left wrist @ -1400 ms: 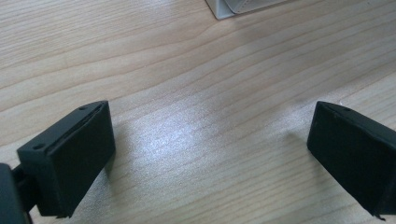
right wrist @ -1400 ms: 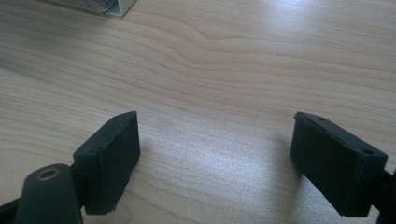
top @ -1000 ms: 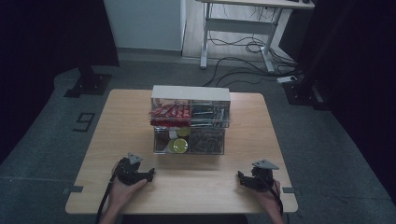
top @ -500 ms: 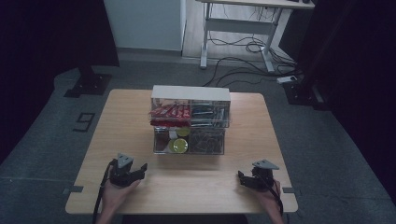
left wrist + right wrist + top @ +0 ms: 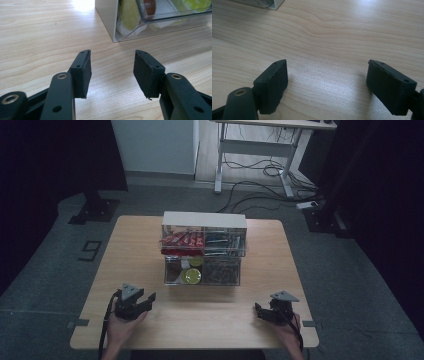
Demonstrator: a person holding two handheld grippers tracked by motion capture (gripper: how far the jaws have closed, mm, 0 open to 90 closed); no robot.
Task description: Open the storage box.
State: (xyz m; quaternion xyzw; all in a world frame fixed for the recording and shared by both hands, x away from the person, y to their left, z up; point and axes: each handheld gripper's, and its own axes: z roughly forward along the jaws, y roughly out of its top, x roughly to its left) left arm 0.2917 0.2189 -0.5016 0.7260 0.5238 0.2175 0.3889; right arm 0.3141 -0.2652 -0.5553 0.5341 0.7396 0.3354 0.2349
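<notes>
On the table [image 5: 135, 245], mid-way back: a clear two-tier organizer [image 5: 202, 249], top drawers stuffed with red packets [image 5: 182, 239] and pens or similar, bottom with a yellow-green lid [image 5: 190, 275] and small metal bits. Nearer the front edge, left gripper [image 5: 148, 298] parked ahead of the organizer's left corner, jaws apart, holding nothing. Right gripper [image 5: 258, 309] off by the right front corner, spread even wider, also empty. Both low over bare wood. No task thing to speak of, so couldn't place one.

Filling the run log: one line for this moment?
left gripper: open, empty | right gripper: open, empty | clear plastic drawer box: untouched on wooden table
</notes>
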